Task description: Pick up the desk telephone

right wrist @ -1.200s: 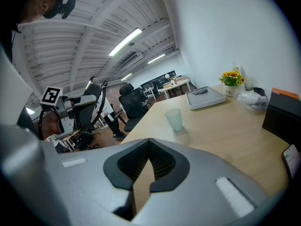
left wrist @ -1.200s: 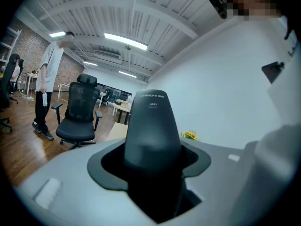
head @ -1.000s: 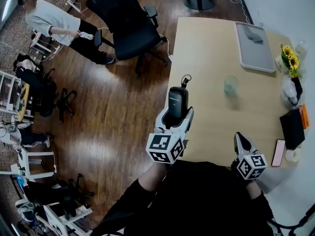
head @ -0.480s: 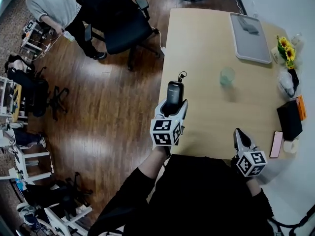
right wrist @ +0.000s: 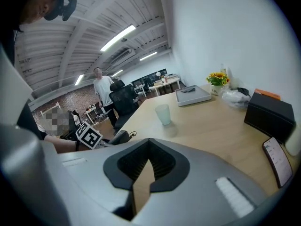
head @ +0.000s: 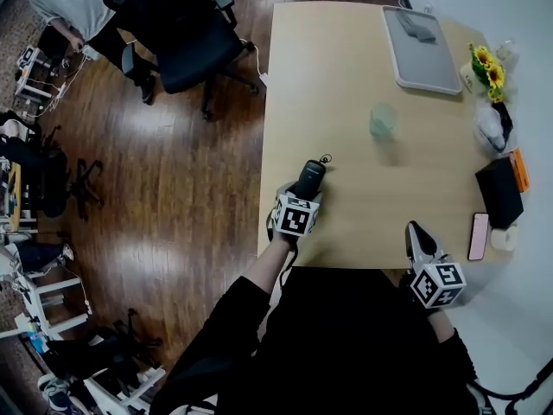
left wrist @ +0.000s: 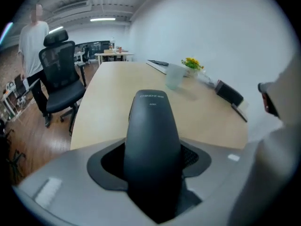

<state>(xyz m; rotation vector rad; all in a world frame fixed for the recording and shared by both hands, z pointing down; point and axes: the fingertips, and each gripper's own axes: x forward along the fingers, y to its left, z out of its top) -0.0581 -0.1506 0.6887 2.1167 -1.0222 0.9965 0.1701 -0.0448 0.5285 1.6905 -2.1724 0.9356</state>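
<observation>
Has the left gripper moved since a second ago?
Yes. The left gripper, shut on the telephone handset, has sunk toward the table: it now looks smaller against the tabletop, close by its left edge.

The telephone handset (left wrist: 152, 145) in the left gripper (head: 304, 194) is black. Ahead of it the table (head: 346, 59) is pale wood, the cup (head: 382, 119) translucent green, the flowers (head: 486, 63) yellow.

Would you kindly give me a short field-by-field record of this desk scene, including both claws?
Left claw: shut on the black telephone handset, by the near-left corner of the light wooden table
Right claw: shut, empty, at the table's front edge
Cup: translucent green plastic cup, upright, mid-table
Tray: grey rectangular tray, far end of the table
</observation>
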